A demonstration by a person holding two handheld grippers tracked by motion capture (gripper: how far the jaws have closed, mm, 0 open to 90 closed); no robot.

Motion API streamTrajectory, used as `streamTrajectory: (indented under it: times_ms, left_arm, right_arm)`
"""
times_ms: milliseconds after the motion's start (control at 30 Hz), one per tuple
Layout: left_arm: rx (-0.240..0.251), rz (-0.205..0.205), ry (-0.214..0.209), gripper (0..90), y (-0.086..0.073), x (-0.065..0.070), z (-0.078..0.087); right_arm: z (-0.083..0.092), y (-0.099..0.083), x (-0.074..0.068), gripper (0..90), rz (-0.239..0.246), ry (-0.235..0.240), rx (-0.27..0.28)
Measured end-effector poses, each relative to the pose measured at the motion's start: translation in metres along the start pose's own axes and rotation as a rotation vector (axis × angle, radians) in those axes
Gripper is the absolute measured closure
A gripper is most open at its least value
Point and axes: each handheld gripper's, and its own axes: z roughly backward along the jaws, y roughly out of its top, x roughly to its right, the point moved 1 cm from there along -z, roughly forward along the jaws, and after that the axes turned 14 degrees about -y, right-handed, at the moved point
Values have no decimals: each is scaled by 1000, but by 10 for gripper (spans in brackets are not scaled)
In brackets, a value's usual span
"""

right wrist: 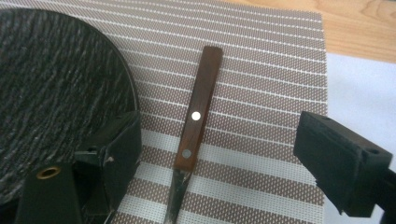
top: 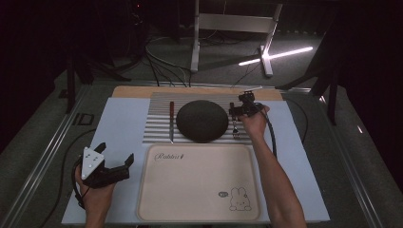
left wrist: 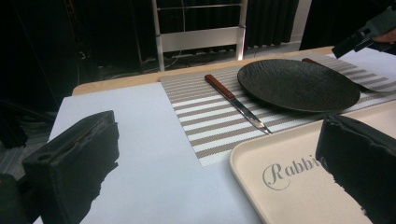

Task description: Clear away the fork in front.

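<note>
A fork (top: 235,131) with a riveted wooden handle (right wrist: 198,109) lies on the striped placemat (top: 159,128), just right of the black plate (top: 202,120). My right gripper (top: 242,110) hangs low over that handle. In the right gripper view its jaws (right wrist: 217,140) stand open on either side of the handle without touching it, the left one over the plate's rim (right wrist: 126,79). A wooden-handled knife (top: 171,121) lies left of the plate. My left gripper (top: 115,153) rests open and empty at the front left, beside the beige tray (top: 199,185).
The tray (left wrist: 280,186), printed with "Rabbit" and a bunny, takes up the front middle of the pale blue table cover (top: 123,123). In the left gripper view the knife (left wrist: 236,102) and plate (left wrist: 299,84) lie ahead on the placemat (left wrist: 210,126). A metal frame stands behind the table.
</note>
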Motion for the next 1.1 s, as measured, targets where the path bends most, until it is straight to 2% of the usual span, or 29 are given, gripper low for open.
streamTrajectory:
  times_ms: [267,400,467,500,567,633,767,833,900,933,1100]
  left_arm:
    - [1,3,-1,1,0,1,1]
    - [4,5,0,1,-1,0,1]
    - [3,6,0,1,-1,0,1]
    - [3,6,0,1,-1,0,1]
    - [3,6,-1,0,-1,0,1]
    - [2,6,-1,1,-1,0,1]
    - [1,7,-2,0,-1,0,1]
    - [2,7,-2,0,-1,0,1]
    - [0,7,-2,1,-1,0,0]
    - [-2,5,-2,1,-1,1,0]
    - [-7,1,-4,1,-1,2,-1]
  right_arm:
    - [-8,-3,-5,244,2,-5,-28]
    - [-12,-4,-10,354,-6,-6,-45]
    - [-17,-5,-12,441,4,15,-58]
    - [-17,-5,-12,441,4,15,-58]
    - [-19,-6,-13,506,-1,23,-64]
    - [-24,-8,-14,588,15,27,-93]
    - [-25,-9,-14,654,20,20,-93]
    - [-24,-9,-11,760,45,13,-105]
    - [-23,-9,-10,771,56,16,-114]
    - [-21,-10,-9,776,99,-3,-125]
    - [-15,-13,-4,777,133,-3,-182]
